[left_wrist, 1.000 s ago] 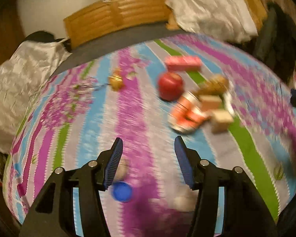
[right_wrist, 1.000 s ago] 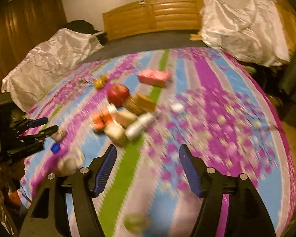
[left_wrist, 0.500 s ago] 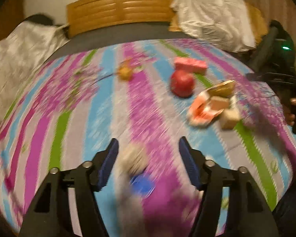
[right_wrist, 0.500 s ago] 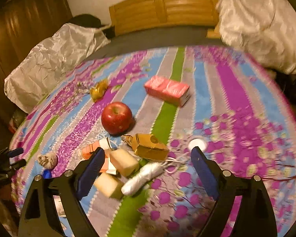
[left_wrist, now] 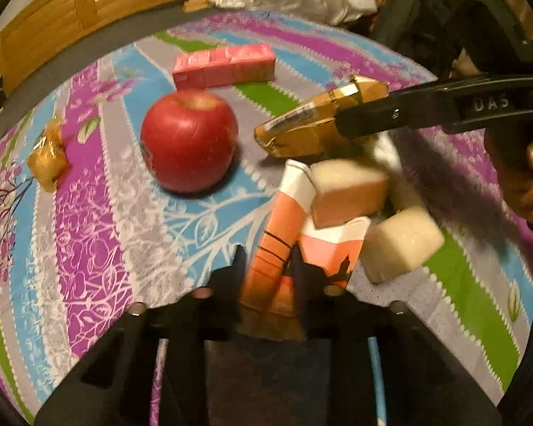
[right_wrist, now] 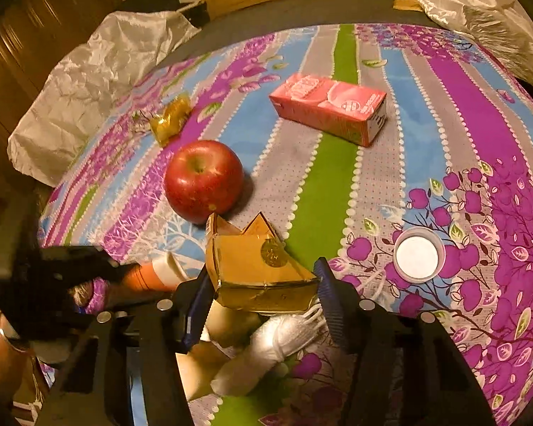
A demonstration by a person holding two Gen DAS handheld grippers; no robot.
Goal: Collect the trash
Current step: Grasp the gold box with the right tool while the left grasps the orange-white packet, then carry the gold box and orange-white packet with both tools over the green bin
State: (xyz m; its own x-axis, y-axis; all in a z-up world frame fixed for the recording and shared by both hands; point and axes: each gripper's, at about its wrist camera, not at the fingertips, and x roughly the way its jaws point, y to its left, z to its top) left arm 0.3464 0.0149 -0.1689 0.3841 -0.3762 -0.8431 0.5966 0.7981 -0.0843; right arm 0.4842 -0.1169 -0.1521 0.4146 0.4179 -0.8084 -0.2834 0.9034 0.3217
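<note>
A crushed orange-and-white carton (left_wrist: 279, 245) lies in a heap of litter on the striped cloth. My left gripper (left_wrist: 266, 275) is closing, and both pads pinch the carton's lower end. A gold carton (right_wrist: 256, 266) with torn top flaps sits between the pads of my right gripper (right_wrist: 261, 298), which is also closing and touches it on both sides. In the left wrist view the right gripper (left_wrist: 366, 120) reaches in from the right over the gold carton (left_wrist: 312, 124). In the right wrist view the left gripper (right_wrist: 99, 269) comes in from the left.
A red apple (left_wrist: 190, 140), a pink juice box (left_wrist: 224, 65) and a gold sweet wrapper (left_wrist: 48, 158) lie beyond the heap. Two cream blocks (left_wrist: 348, 195) and a white wrapped bundle (right_wrist: 277, 344) crowd the cartons. A white cap (right_wrist: 417, 259) lies to the right. Silver bags (right_wrist: 99, 81) flank the cloth.
Both grippers dropped toward the heap beside the apple. The left jaws narrowed onto the orange carton, the right jaws onto the gold carton. The blue cap left the left view.
</note>
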